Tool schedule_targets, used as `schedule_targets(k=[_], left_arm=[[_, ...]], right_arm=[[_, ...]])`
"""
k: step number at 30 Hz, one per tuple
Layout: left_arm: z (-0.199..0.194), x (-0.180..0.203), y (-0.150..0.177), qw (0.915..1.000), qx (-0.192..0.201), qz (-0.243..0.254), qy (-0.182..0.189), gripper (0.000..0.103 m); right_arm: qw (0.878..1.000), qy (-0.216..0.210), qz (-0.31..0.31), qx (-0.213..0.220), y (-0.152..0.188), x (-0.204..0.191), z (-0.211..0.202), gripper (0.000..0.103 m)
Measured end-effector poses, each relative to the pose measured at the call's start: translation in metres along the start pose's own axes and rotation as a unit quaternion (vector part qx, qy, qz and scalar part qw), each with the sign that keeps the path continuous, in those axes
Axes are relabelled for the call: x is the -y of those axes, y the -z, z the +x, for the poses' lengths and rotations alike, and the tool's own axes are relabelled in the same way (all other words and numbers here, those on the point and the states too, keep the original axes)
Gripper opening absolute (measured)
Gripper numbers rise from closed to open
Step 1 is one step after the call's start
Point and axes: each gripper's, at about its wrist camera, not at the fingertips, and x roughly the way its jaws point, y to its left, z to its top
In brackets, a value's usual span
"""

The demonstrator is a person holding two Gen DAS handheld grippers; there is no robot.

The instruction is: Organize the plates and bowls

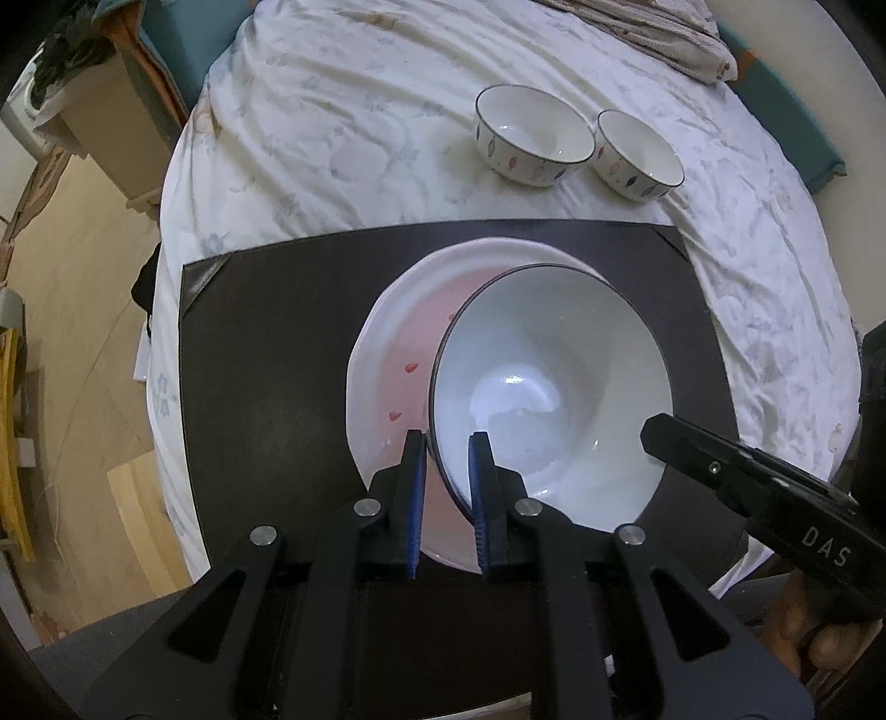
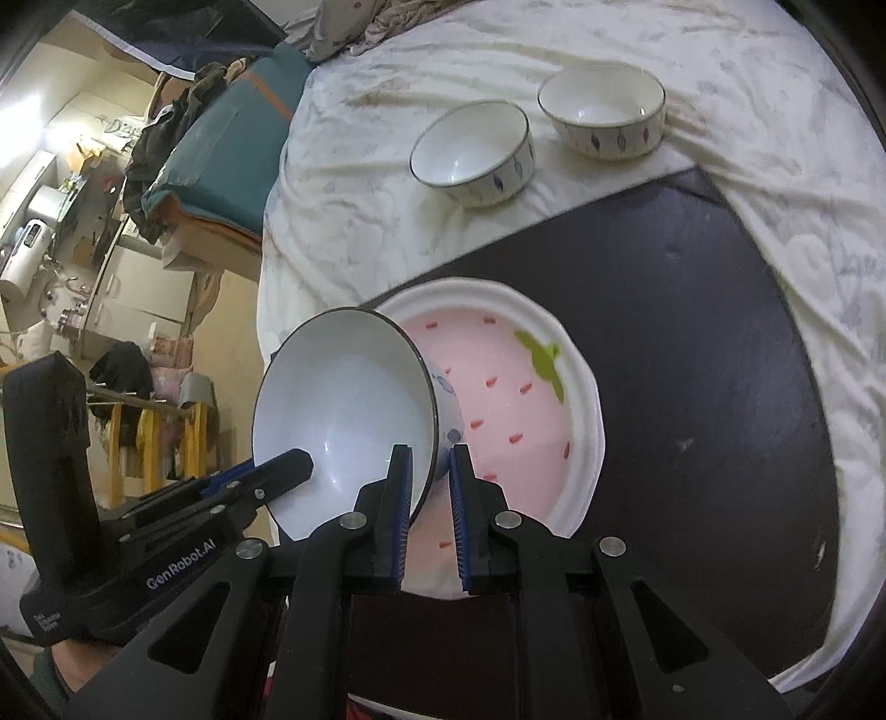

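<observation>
A large white bowl with a dark rim is held tilted above a pink strawberry-pattern plate on a dark mat. My left gripper is shut on the bowl's near rim, one finger inside, one outside. My right gripper is shut on the opposite rim of the same bowl, over the plate. Each gripper shows in the other's view: the right one, the left one. Two small patterned bowls stand side by side on the bedsheet beyond the mat.
The mat lies on a white bedsheet over a bed. A folded blanket lies at the far end. The floor drops off left, with furniture and clutter beyond.
</observation>
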Motion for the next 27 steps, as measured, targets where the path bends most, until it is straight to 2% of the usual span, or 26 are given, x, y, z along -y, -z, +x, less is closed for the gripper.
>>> schedule_targets(k=[12, 17, 27], left_arm=[[0.012, -0.001, 0.001, 0.9997, -0.006, 0.008, -0.021, 0.013], [0.016, 0.0, -0.002, 0.9999, -0.013, 0.009, -0.007, 0.013], [0.03, 0.02, -0.006, 0.9993, -0.02, 0.031, -0.003, 0.013]], right_arm=[[1.0, -0.004, 0.004, -0.021, 0.003, 0.009, 0.022, 0.015], [1.0, -0.007, 0.01, -0.019, 0.001, 0.011, 0.022, 0.015], [1.0, 0.005, 0.015, -0.002, -0.002, 0.02, 0.01, 0.014]])
